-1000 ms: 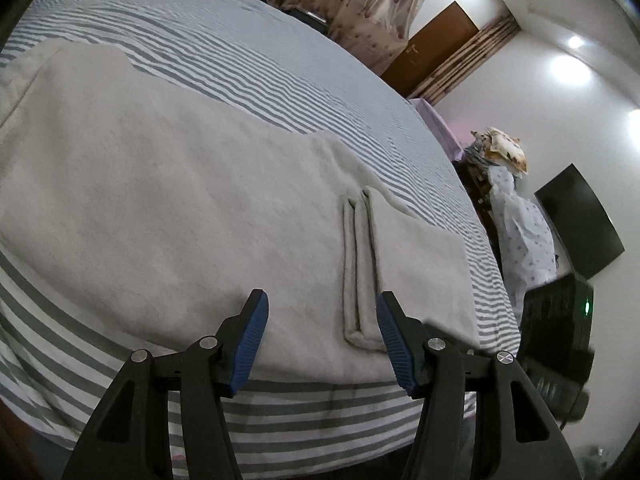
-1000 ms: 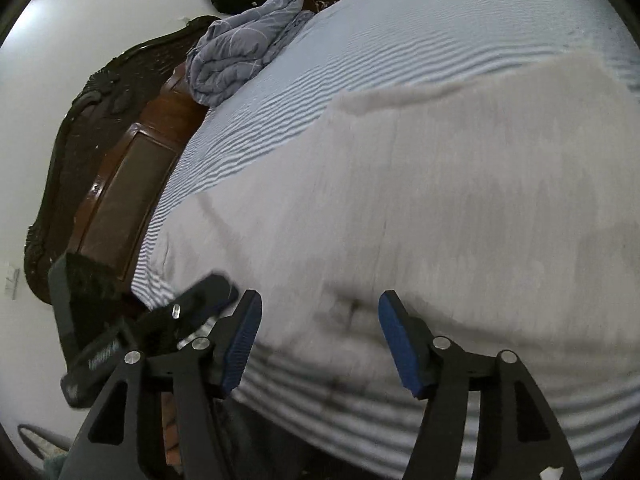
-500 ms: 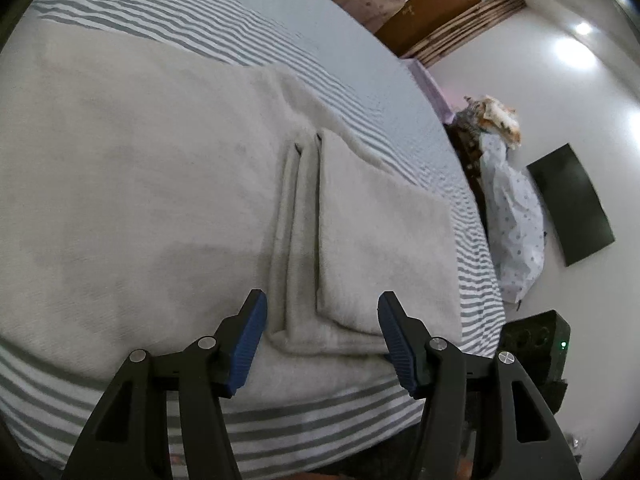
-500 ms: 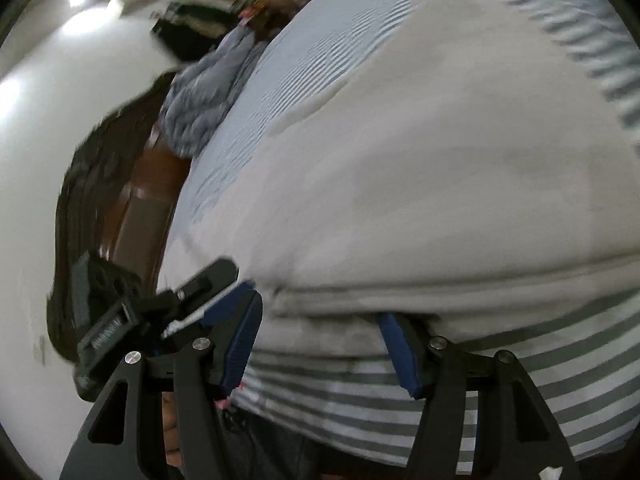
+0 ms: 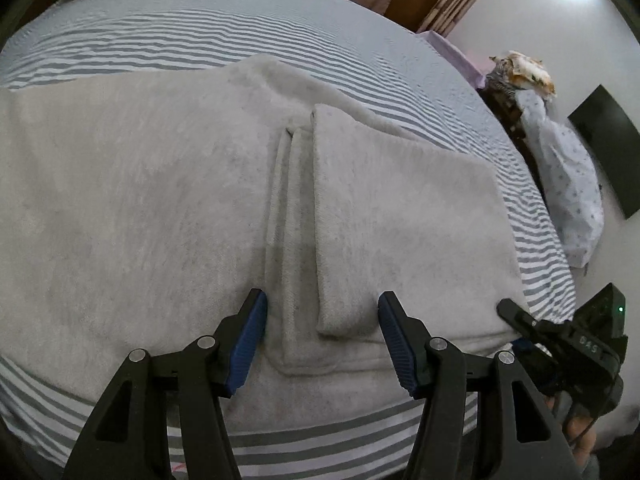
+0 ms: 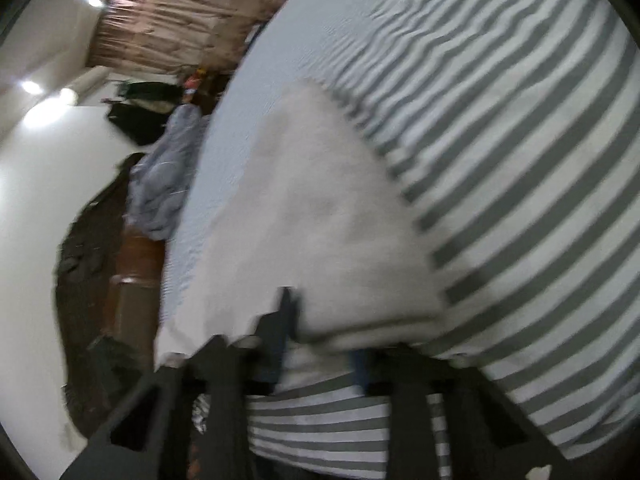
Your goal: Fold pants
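The striped bed [image 5: 280, 44] is carrying the pale grey pants [image 5: 140, 220], which are lying flat along its near edge with one end already doubled over into a flap [image 5: 400, 208]. Since a second ago both claws are closing in on that near hem. The left claw [image 5: 320, 336] is hanging spread, straddling the flap's corner without pinching it. The right claw [image 6: 316, 344], blurred and rolling, is closing on the pants' edge [image 6: 332, 332], so the next fold looks about to begin.

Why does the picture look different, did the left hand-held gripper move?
Yes. The left hand-held gripper slid forward over the grey pants: their folded flap now reaches between its fingertips.
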Available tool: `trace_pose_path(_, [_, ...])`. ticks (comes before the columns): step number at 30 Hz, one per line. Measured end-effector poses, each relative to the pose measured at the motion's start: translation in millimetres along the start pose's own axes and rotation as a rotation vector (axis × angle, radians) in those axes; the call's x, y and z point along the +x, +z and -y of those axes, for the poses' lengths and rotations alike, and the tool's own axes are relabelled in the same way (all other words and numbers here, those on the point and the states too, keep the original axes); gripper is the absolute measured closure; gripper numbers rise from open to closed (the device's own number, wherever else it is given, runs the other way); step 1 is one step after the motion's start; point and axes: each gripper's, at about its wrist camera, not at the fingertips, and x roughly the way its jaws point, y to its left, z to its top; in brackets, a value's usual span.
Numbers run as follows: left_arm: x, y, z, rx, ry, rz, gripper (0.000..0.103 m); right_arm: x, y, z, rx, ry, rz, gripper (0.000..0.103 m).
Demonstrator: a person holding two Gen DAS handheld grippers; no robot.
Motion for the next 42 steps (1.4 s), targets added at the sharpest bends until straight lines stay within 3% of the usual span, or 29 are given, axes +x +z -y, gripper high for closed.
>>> trace_pose_path(11, [-1.3, -12.8, 7.4, 0.048, 0.061, 0.020, 0.047, -7.0, 0.5, 3.6, -0.046, -0.051, 0.003, 0.092])
trace_pose_path(16, [1.2, -14.4, 21.7, 0.105, 0.077, 0.030, 0.045, -6.6, -3.2, -16.0, -0.129, -0.095, -0.020, 0.077])
trace_pose_path(20, [-5.7, -11.8, 20.4, 0.081, 0.066, 0.041, 0.045, -15.9, -10.2, -28.1, -0.178, -0.159, -0.052, 0.064])
trace_pose_path(25, [-34.4, -8.2, 19.8, 0.068, 0.102, 0.193, 0.045, -35.7, -16.2, -38.4, -0.253, -0.232, -0.069, 0.064])
trace_pose_path(30, [-48.3, -6.6, 40.3, 0.159, 0.050, 0.294, 0.045, -47.3, 2.9, -66.1, -0.404, -0.301, 0.054, 0.067])
trace_pose_path(36, [-25.6, -12.7, 62.5, 0.261, 0.011, 0.231, 0.045, -3.3, 59.0, -89.5, -0.478, -0.296, 0.062, 0.078])
trace_pose_path(42, [-1.0, -11.6, 48.6, 0.251, 0.016, 0.129, 0.045, 50.1, 100.3, -96.4, -0.530, -0.357, 0.034, 0.082])
